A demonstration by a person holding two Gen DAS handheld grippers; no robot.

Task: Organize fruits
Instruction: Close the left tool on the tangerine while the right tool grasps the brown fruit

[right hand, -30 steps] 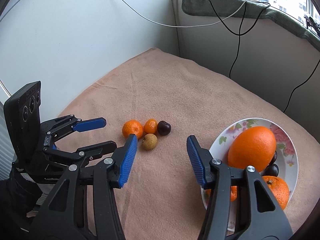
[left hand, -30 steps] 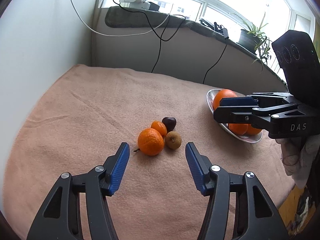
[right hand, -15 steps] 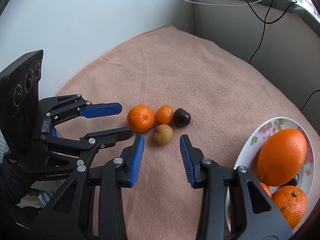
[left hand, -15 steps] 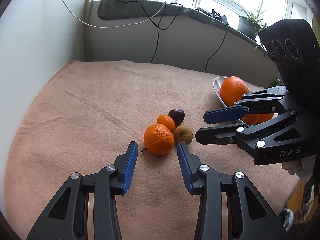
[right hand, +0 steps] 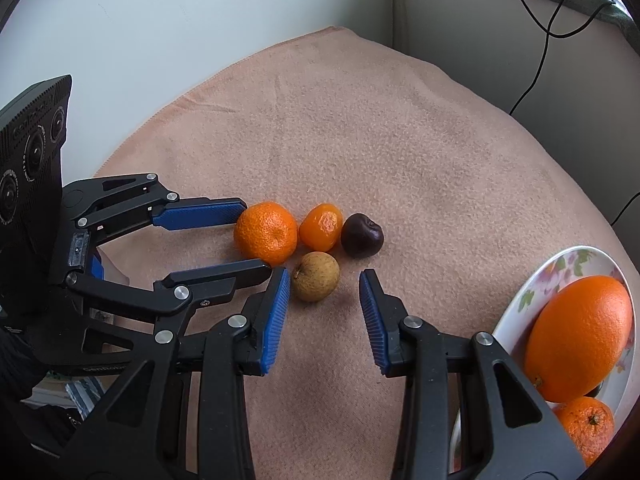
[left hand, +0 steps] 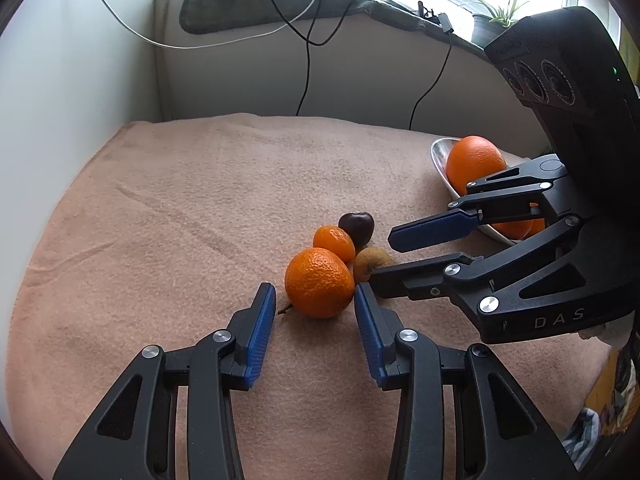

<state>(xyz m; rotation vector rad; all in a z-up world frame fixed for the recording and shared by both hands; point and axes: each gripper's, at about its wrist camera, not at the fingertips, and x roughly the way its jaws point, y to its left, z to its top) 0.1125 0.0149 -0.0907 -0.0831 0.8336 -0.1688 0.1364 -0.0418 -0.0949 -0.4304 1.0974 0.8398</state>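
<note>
Both tools open: left tool (left hand: 315,300) flanks the mandarin (left hand: 319,281), right tool (right hand: 324,286) the brown fruit (right hand: 315,281); crowded tools may collide, scattering fruit.

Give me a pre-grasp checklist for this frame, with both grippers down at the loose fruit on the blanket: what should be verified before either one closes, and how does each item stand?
1. Left gripper lined up on the large mandarin: ok, a finger stands on each side.
2. Left pads pressing the mandarin: not ok, jaws have just been closing, a gap shows on one side.
3. Right gripper lined up on the brown fruit: ok, though the fruit sits toward one pad.
4. Right pads pressing the fruit: not ok, gaps show.
5. Grippers clear of each other: cannot tell, their fingers look very close.
6. Plate has room: ok, bare rim shows beside the big orange.
</note>
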